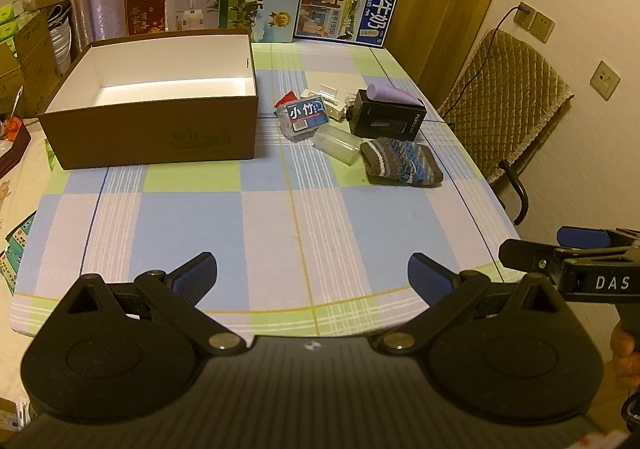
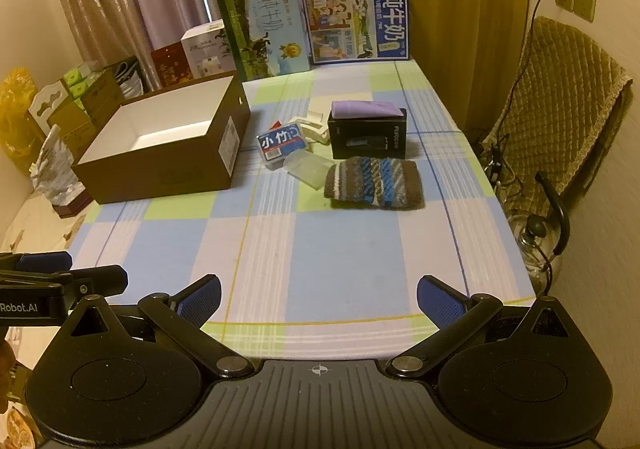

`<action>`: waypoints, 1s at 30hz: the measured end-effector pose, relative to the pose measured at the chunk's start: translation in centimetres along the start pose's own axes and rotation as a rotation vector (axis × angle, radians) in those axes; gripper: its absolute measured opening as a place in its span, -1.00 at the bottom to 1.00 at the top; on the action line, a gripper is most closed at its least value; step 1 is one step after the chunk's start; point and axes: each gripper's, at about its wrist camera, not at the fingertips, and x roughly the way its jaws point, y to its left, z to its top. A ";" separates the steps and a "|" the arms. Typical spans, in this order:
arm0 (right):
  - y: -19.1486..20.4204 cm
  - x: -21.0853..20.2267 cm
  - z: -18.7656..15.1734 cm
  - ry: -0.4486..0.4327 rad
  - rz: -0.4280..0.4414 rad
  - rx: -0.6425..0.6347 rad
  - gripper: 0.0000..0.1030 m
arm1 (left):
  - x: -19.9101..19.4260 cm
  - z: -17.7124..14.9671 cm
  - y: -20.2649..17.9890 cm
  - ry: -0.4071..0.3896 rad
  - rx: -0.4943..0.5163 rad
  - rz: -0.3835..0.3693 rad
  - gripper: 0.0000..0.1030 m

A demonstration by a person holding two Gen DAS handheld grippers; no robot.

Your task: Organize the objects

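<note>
Hovering over the near edge of the checked tabletop, the left gripper spreads its fingers wide and empty toward the open cardboard box, while the right gripper, equally wide and empty, faces the striped knitted pouch beside the black box.

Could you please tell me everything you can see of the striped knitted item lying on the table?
The knitted item looks like a folded woollen piece, perhaps a sock or pouch, with brown, grey, white and blue stripes and a brown edge. It lies flat on the checked tablecloth, nearest the grippers among the loose things, just in front of the black box. The clear plastic container lies against its left end. Neither gripper touches it.
</note>
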 end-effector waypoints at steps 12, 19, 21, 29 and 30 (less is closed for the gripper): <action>0.2 0.1 0.3 -0.002 0.001 -0.004 0.97 | 0.1 0.4 0.2 0.000 -0.006 0.001 0.95; 0.1 0.1 0.3 -0.002 0.001 -0.005 0.97 | 0.1 0.4 0.1 -0.001 -0.005 0.002 0.95; 0.1 0.1 0.3 -0.002 0.002 -0.005 0.97 | 0.1 0.4 0.1 -0.001 -0.006 0.002 0.95; -0.2 0.2 0.4 -0.003 0.001 -0.004 0.97 | 0.2 0.4 0.0 -0.001 -0.003 0.001 0.95; -0.2 0.2 0.5 -0.004 0.001 -0.003 0.97 | 0.2 0.5 0.0 -0.001 -0.003 0.001 0.95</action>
